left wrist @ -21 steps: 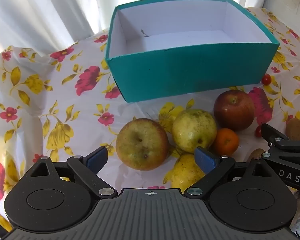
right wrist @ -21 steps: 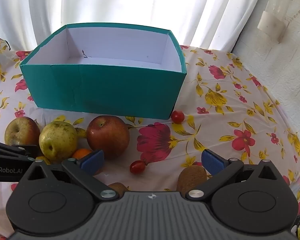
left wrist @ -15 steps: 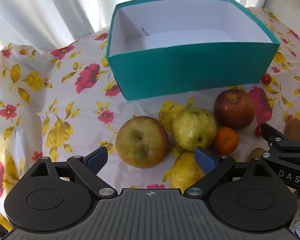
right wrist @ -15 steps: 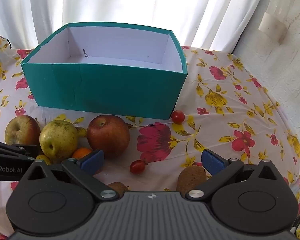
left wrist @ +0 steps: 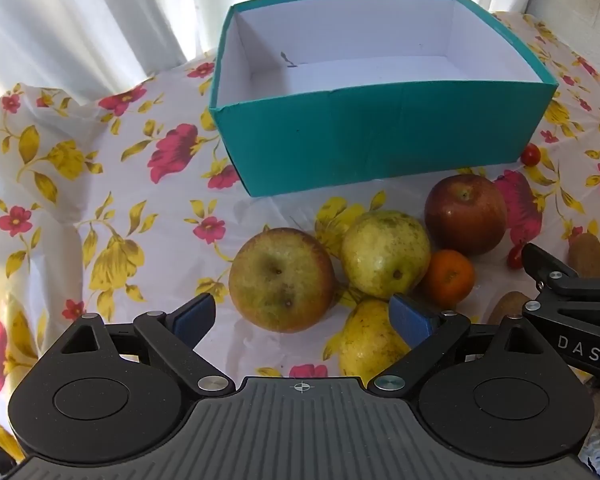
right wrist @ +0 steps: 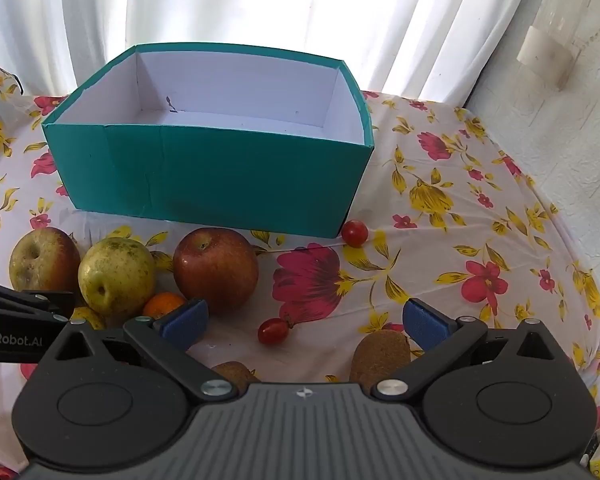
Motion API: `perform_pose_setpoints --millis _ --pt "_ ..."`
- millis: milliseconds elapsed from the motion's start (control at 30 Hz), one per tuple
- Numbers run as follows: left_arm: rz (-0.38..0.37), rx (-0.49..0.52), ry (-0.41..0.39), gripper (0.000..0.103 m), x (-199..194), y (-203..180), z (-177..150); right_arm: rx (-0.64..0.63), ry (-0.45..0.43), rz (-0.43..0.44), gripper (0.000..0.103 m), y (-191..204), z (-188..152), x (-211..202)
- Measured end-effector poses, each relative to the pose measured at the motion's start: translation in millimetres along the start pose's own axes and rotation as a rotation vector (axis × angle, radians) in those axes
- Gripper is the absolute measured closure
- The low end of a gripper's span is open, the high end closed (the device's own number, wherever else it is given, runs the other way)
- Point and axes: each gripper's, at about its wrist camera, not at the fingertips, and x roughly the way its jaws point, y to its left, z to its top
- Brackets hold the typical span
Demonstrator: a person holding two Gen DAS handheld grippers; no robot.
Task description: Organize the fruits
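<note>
Open-topped teal box [right wrist: 220, 176], fruit cluster [left wrist: 384, 256] crowding its front wall, bare floral cloth [right wrist: 460, 240] to the right

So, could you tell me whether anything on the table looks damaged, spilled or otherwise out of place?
Nothing is spilled or broken. The teal box stands upright with no fruit in it. The only blemish is on the greenish apple, which has brown patches and dark specks. The tablecloth is wrinkled at the left.

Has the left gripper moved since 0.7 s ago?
Yes, slightly: left gripper has shifted, since the teal box and apple sit a little lower in its view.
</note>
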Motion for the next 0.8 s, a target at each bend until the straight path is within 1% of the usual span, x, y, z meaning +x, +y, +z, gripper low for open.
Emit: perform_pose_setpoints --millis 800 --pt "-0.001 -0.001 0.006 0.006 -0.6 0.9 -0.9 -0.01 0.001 0.008 0.0 -1.0 -0.6 1.3"
